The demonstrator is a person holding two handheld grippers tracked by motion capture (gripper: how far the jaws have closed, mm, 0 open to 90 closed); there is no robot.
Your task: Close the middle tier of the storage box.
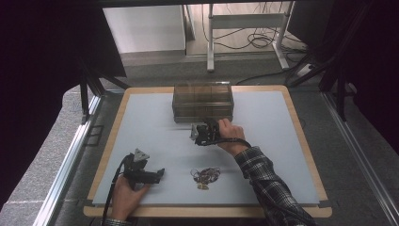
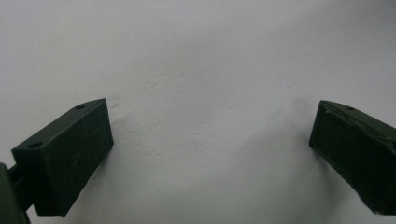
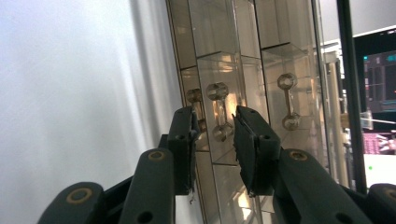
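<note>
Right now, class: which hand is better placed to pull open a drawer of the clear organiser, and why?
The right. The right gripper sits at the drawer box, jaws either side of a drawer handle. The left gripper rests open over bare mat, far from it.

A: Down on the pale worktop (image 1: 155, 127), a small tangle of rubber bands (image 1: 205, 177) lies near the front edge.

B: And beyond the far edge, a white table frame (image 1: 247, 21) stands over loose cables (image 1: 256, 42) on the floor.
</note>
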